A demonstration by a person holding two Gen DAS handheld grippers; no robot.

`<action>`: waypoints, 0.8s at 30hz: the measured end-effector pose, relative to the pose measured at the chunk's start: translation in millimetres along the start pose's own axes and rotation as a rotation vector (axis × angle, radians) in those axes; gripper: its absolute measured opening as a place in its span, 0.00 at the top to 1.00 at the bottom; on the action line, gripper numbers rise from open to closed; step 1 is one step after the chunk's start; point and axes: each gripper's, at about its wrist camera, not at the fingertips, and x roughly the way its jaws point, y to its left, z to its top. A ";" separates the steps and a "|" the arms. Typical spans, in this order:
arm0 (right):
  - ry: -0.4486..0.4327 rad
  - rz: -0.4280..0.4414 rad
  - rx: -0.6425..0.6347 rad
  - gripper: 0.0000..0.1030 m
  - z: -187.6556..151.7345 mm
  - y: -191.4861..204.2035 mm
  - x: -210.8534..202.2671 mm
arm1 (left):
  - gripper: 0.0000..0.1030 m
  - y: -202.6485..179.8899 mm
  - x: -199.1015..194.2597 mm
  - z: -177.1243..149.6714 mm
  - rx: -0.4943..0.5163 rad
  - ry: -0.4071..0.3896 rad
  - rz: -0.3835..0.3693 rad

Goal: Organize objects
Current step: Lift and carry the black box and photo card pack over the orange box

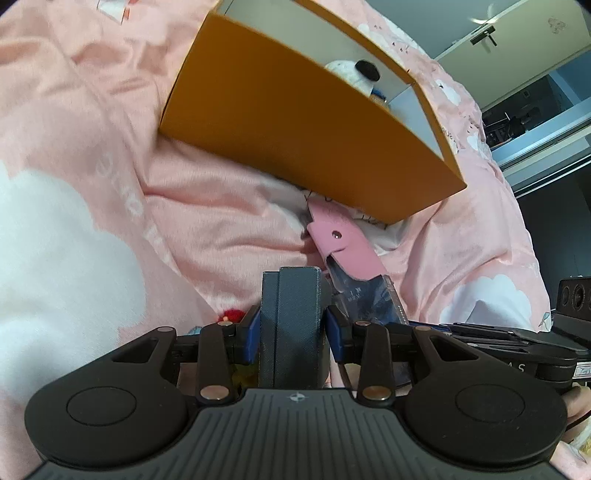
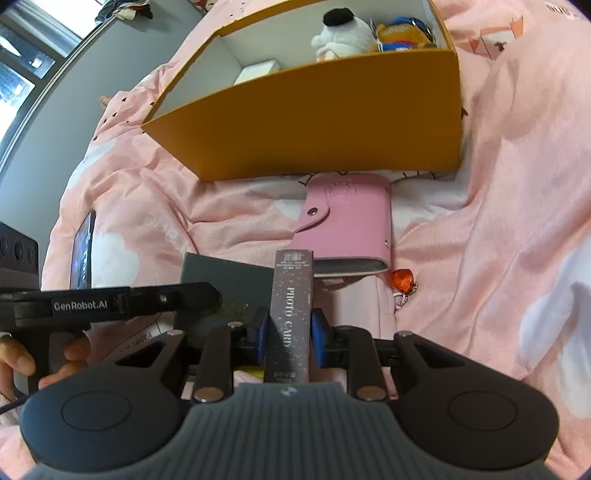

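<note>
- Grip, left side: my left gripper (image 1: 291, 334) is clamped on a grey box (image 1: 293, 325), held upright, with a blue pad (image 1: 251, 338) pressed against each of its side faces.
- Grip, right side: my right gripper (image 2: 288, 334) is clamped on a slim dark box (image 2: 291, 314) lettered "PHOTO CARD" along its length; it stands upright between the blue pads (image 2: 261, 338).
- Position of the two tools: in the right wrist view, the left tool crosses the lower left of the picture, with a hand (image 2: 22, 360) around its handle. The grey box (image 2: 221, 277) it holds sits just beside the slim dark box, on its left.
- Next outward: a pink snap-closure card holder (image 2: 351, 225) lies flat on the pink bedding (image 2: 517, 184), just beyond both held boxes. Its far edge lies near the front wall of the orange box.
- Small item: a red charm (image 2: 402, 280) on a short chain lies on the bedding beside the near right corner of the card holder.
- Container: an open orange box (image 2: 314, 122) with a white interior rests on the bedding behind the card holder.
- Container contents: a white plush toy (image 2: 341, 35) and an orange-and-blue plush (image 2: 402, 35) sit at its right end; a small white box (image 2: 258, 72) sits nearer the left.
- Far left: a dark phone-like slab (image 2: 83, 251) stands on edge on the bedding.
</note>
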 end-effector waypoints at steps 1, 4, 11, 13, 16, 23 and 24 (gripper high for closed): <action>-0.004 0.004 -0.003 0.76 0.2 0.6 -2.2 | 0.60 -0.7 -2.7 0.8 0.007 -0.008 0.002; -0.038 0.027 -0.015 0.76 3.6 1.6 -16.1 | 0.60 -3.8 -13.4 4.8 0.020 -0.040 0.002; -0.171 0.085 -0.044 0.76 25.6 12.4 -60.2 | 0.60 -22.4 -37.2 18.0 0.065 -0.112 -0.040; -0.201 0.104 -0.039 0.76 34.4 14.5 -68.6 | 0.60 -28.0 -43.5 24.4 0.077 -0.135 -0.049; -0.238 0.129 -0.032 0.76 49.9 18.1 -78.3 | 0.60 -36.1 -53.3 35.6 0.094 -0.164 -0.063; -0.356 0.142 -0.038 0.77 88.2 27.4 -96.7 | 0.60 -53.0 -84.7 77.1 0.110 -0.300 -0.095; -0.373 0.144 -0.039 0.77 94.1 28.0 -97.6 | 0.60 -55.3 -86.3 83.7 0.105 -0.320 -0.099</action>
